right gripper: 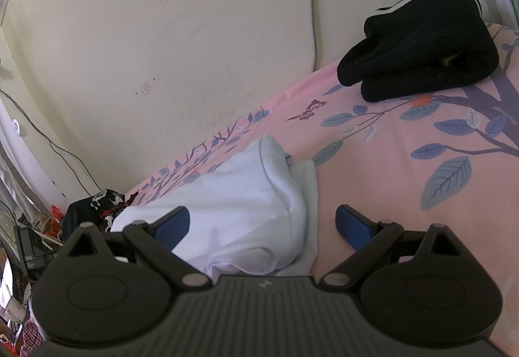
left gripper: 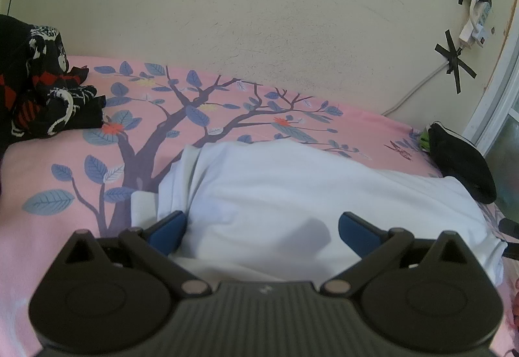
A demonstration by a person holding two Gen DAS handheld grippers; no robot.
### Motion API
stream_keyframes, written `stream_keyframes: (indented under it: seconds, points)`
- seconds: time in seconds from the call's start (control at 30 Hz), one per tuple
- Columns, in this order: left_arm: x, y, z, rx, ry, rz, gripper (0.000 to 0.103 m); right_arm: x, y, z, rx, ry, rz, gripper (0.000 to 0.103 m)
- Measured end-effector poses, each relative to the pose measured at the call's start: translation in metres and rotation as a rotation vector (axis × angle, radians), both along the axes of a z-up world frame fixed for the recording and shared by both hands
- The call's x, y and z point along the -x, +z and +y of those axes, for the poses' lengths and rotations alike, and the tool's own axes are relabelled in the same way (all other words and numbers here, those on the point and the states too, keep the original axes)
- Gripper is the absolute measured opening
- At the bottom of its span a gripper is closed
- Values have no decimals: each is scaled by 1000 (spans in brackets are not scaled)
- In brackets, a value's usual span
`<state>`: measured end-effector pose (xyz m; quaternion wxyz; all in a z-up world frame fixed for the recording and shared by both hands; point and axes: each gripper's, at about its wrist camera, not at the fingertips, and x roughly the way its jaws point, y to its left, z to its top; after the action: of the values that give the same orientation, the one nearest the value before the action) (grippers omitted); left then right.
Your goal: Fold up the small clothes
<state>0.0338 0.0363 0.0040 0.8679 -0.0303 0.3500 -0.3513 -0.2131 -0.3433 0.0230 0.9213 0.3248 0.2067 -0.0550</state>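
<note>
White garment (left gripper: 292,194), near edge hidden behind jaws.

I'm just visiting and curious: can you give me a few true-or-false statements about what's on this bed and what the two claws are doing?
1. Both claws, left claw and right claw, are open. True.
2. The white garment lies on a pink floral bedsheet. True.
3. The right claw is clamping the black folded garment. False: that garment lies apart, near the wall.
4. The white garment hangs in the air. False: it rests on the bedsheet.
</note>
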Motion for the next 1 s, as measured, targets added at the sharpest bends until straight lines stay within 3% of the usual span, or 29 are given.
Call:
stream_keyframes:
  seconds: [0.87,1.0]
  points:
    - [0,0,0,0,0,3,103,0,0,0,0,1,0,89]
    - [1,4,9,67,-6,-7,103,0,1,2,4,3,9,89]
